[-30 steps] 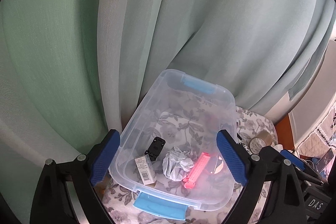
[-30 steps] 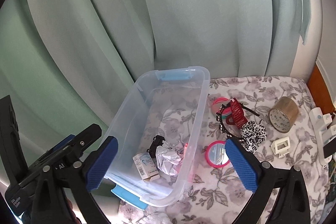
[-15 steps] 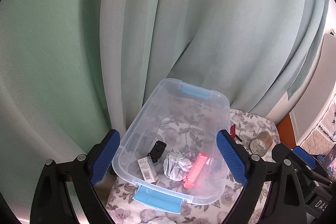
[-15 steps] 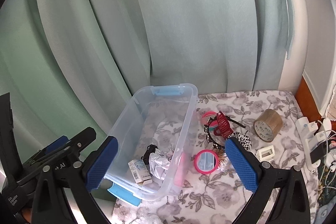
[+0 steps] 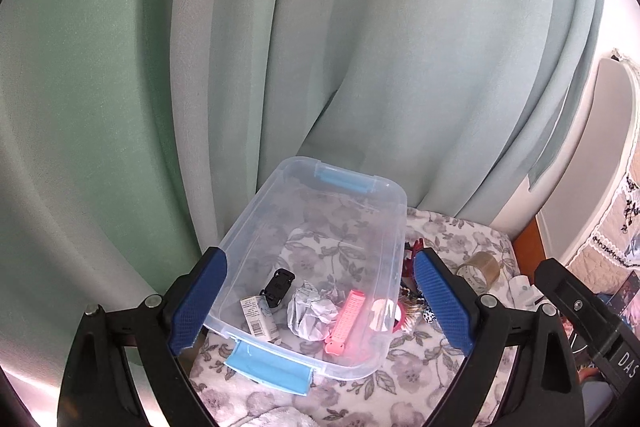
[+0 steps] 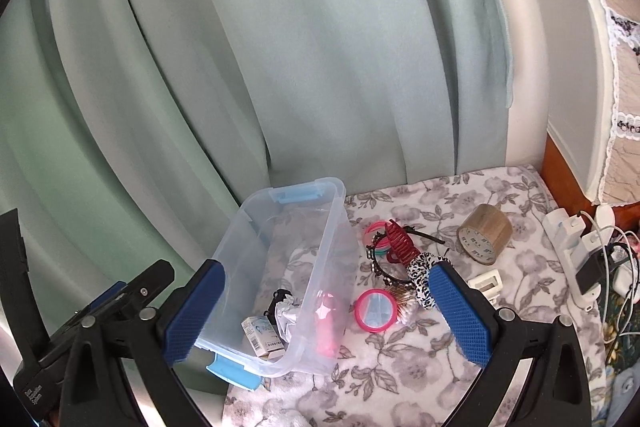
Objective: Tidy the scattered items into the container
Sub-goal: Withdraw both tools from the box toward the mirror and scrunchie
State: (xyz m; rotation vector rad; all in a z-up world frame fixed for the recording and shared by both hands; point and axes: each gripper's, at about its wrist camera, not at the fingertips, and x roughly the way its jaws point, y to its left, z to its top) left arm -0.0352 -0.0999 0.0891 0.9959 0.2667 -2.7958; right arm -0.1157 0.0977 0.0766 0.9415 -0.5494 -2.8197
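Both tongs are held high over the work surface, well apart from every item. The left tongs (image 5: pixel 318 301) stand wide open with nothing between the blue pads. The right tongs (image 6: pixel 326 311) are equally spread and carry nothing.

The bin (image 5: pixel 394 201) lies ahead of and below the left tongs, framed between its 2 pads, long axis running away from the camera. It already contains 4 items: a small box (image 5: pixel 258 319), a black clip (image 5: pixel 279 285), a paper wad (image 5: pixel 310 315) and a pink comb (image 5: pixel 347 321).

Items not yet tidied lie on the floral cloth (image 6: pixel 404 367), outside the bin's right wall. From the right tongs they sit ahead and slightly right of centre: a pink mirror (image 6: pixel 375 310) nearest, just inside the right pad; a red claw clip (image 6: pixel 401 242) on a pile of hair bands (image 6: pixel 375 231) beyond it; a spotted scrunchie (image 6: pixel 421 269) partly behind the right pad; a tape roll (image 6: pixel 485 234) farther right; a small white frame (image 6: pixel 486 283) near the pad.

Judgement: the right tongs are nearer the loose group, and the left view sees it only past the bin wall. The mirror lies flat, so a grip across its rim would call for a steep descent. The claw clip's long axis runs diagonally away to the left, and the pads would likely close across it.
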